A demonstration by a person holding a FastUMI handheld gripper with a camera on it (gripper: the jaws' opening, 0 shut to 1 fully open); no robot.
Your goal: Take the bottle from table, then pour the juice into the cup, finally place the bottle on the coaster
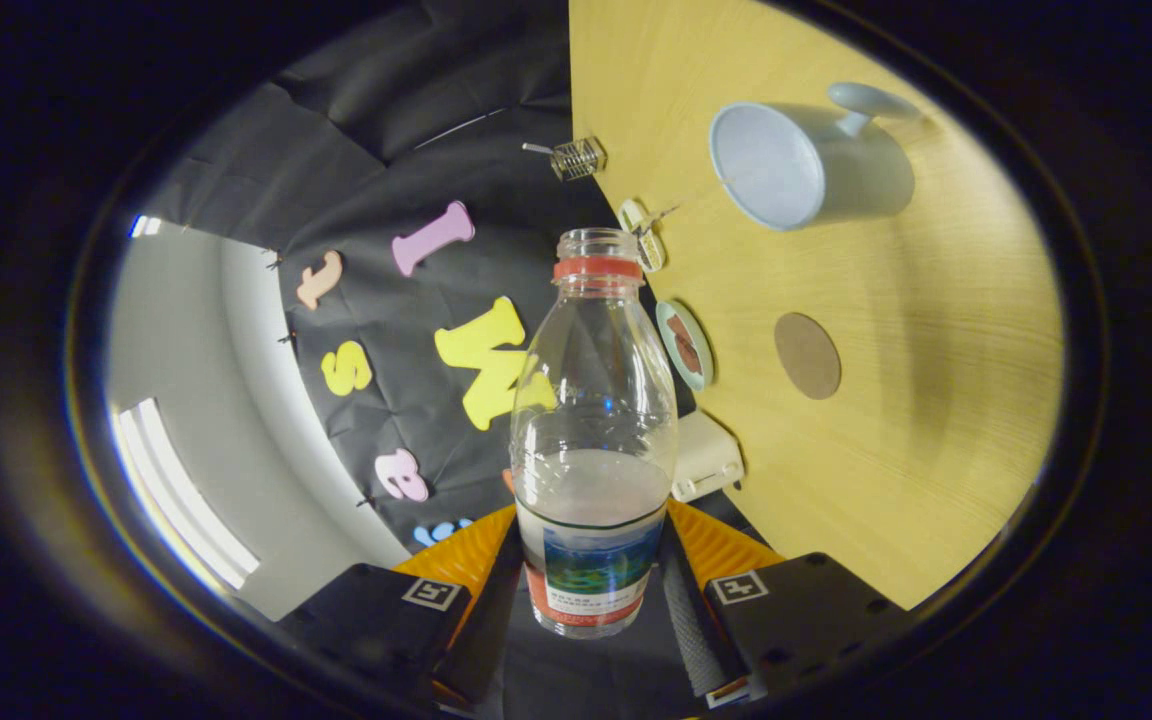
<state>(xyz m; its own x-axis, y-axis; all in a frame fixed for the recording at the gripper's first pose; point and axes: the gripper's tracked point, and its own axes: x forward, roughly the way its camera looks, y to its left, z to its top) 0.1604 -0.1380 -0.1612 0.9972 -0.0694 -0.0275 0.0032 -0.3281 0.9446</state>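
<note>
The hand-held gripper (pixel 591 590) clamps the uncapped clear plastic bottle (pixel 593 420), neck pointing ahead; the pale blue cup (pixel 771 165) lies beyond, right of the mouth, on the wooden desk (pixel 936 400)

The bottle (pixel 593 440) hides part of the round tin (pixel 684 343) and white box (pixel 705 458) behind it. Small items (pixel 644 232) beyond its neck are too small to identify.
</note>
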